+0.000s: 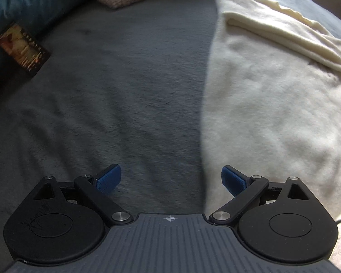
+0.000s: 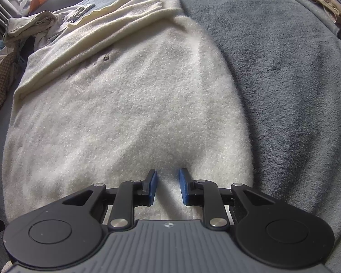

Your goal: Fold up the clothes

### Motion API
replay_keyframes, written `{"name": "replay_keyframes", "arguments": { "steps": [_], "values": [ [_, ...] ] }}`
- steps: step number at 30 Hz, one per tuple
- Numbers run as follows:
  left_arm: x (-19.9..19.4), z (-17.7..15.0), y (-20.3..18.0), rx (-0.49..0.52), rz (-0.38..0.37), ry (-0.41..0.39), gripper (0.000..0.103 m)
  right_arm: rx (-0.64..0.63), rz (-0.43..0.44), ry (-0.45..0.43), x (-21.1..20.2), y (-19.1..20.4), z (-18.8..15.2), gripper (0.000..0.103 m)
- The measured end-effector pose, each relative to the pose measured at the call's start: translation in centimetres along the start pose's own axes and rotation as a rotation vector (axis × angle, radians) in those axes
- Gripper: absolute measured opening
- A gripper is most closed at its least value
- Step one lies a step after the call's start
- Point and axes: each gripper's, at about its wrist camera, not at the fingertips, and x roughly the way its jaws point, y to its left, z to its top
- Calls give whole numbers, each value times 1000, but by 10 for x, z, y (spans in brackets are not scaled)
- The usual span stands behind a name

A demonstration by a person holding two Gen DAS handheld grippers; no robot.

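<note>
Nearest to us, the right tool (image 2: 168,186) pointed steeply down at the near end of a fuzzy cream garment (image 2: 129,104) spread flat on a grey blanket (image 2: 284,72). Its blue pads (image 2: 152,187) stood a narrow gap apart with the nap of the cloth between them; we could not tell whether they pinched a fold or only pressed down on it.

The left tool (image 1: 170,180) hung beside it with its jaws wide apart and nothing between them, poised over the bare grey blanket just at the garment's straight side edge.

Farther along, a paler yellow-cream band (image 2: 102,29), perhaps a sleeve or a turned-over part, lay flat across the garment's far end. Beyond that sat a crumpled heap of other clothes (image 2: 31,27), and to the left a dark card-like item (image 1: 22,47) rested against a teal cushion (image 1: 29,4).

We judged the step to be taking hold of the near hem for a fold. The next move would call for the left tool to cross onto the cloth and close on the edge, so both tools could lift together.
</note>
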Motion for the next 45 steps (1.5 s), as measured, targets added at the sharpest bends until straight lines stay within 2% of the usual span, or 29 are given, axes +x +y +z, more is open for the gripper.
{"name": "replay_keyframes", "arguments": {
  "steps": [1, 3, 4, 6, 8, 11, 14, 17, 25, 28, 36, 42, 45],
  "values": [
    [2, 1, 11, -43, -33, 14, 94, -3, -2, 0, 0, 0, 0, 23],
    [6, 1, 25, -134, -148, 44, 88, -9, -5, 0, 1, 1, 0, 23],
    [9, 1, 30, -175, -211, 60, 80, -12, -6, 0, 1, 2, 0, 23],
    [15, 1, 30, -203, -304, 88, 74, -15, -6, 2, 2, 2, 0, 23],
    [19, 0, 19, -159, -317, 100, 60, -13, -3, 2, 2, 1, 0, 24],
    [27, 0, 2, -78, -326, 117, 52, -10, 2, 3, 2, 0, 0, 24],
    [34, 1, -7, -50, -353, 134, 40, -2, 7, 2, 2, -1, 0, 24],
    [41, 0, -10, -38, -350, 152, 34, 0, 7, 2, 2, -1, 0, 24],
    [44, -20, -20, 0, -369, 183, 32, 2, 5, 3, 2, 0, -1, 24],
    [44, -23, -19, -21, -371, 185, 32, 0, 3, 3, 3, 0, 0, 24],
    [47, -18, -39, 37, -344, 174, 32, 0, 7, 7, 3, -1, 1, 24],
    [48, -19, -60, 118, -284, 176, 32, 0, 11, 10, 3, -1, 1, 24],
    [48, -19, -64, 127, -279, 175, 32, 8, 34, 11, 0, -2, 1, 31]
  ]
}}
